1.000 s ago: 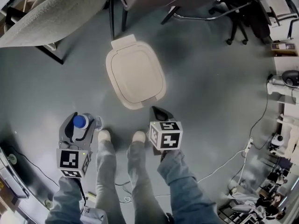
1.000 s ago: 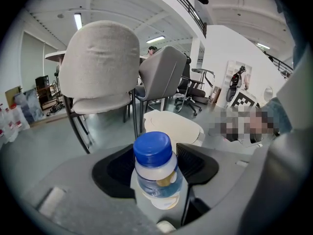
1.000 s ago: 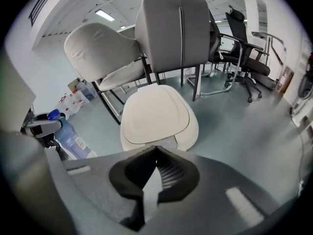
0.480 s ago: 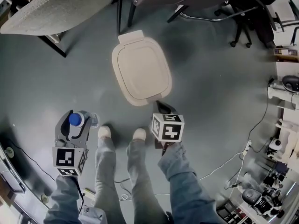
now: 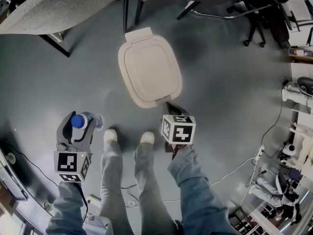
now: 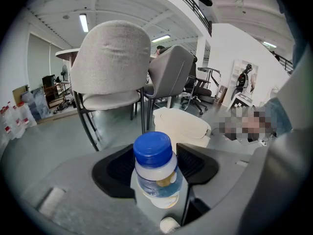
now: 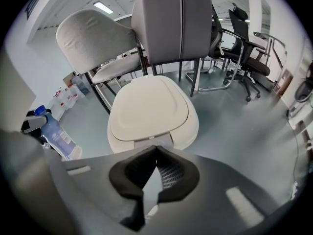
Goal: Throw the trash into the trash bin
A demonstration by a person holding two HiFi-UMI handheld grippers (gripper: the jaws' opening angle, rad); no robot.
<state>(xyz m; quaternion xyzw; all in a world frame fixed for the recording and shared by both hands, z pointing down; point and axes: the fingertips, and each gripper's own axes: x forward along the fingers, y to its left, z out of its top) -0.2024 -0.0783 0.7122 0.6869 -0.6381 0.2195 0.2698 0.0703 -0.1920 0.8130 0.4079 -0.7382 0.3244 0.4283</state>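
Note:
A cream trash bin [image 5: 149, 72] with its lid down stands on the grey floor ahead of the person's feet. My left gripper [image 5: 79, 127] hangs at the lower left, shut on a clear plastic bottle [image 5: 77, 121] with a blue cap; in the left gripper view the bottle [image 6: 153, 153] stands upright between the jaws, with the bin [image 6: 182, 126] beyond it. My right gripper [image 5: 171, 109] is shut and empty, its tips by the bin's near right corner. In the right gripper view those tips [image 7: 156, 149] meet just before a grey tab at the front of the bin [image 7: 149, 106]; whether they touch it I cannot tell.
Grey upholstered chairs [image 5: 54, 6] and their dark legs stand behind the bin. An office chair base [image 5: 254, 18] is at the far right. Cables [image 5: 244, 165] and equipment clutter the right edge. The person's shoes [image 5: 128, 137] are between the two grippers.
My left gripper with the bottle has drifted a little to the left and away from me. The right gripper stays by the bin's front corner.

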